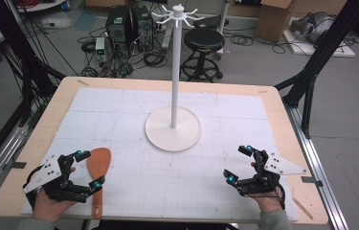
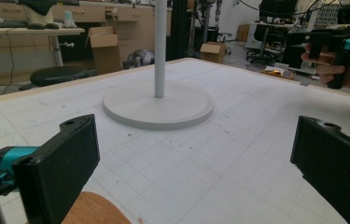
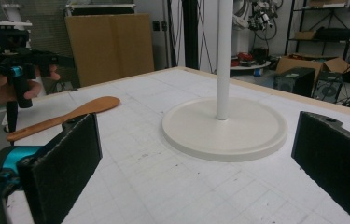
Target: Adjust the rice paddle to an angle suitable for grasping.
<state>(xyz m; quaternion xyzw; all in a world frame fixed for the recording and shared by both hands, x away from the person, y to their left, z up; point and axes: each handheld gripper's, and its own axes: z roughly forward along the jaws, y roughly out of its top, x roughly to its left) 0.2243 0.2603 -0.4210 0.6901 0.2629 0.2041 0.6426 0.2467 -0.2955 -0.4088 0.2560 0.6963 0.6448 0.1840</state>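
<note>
While idle, left gripper (image 1: 87,168): jaws wide, straddling wooden spatula (image 1: 99,167), not pinching
Spatula: blade toward white stand (image 1: 173,128), handle toward table edge
Right gripper (image 1: 239,164): released, empty

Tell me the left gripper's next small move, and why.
Probably lower the left gripper and close on the wooden spatula: its fingers stand open, straddling the blade, which lies flat on the white mat, not yet gripped.
</note>
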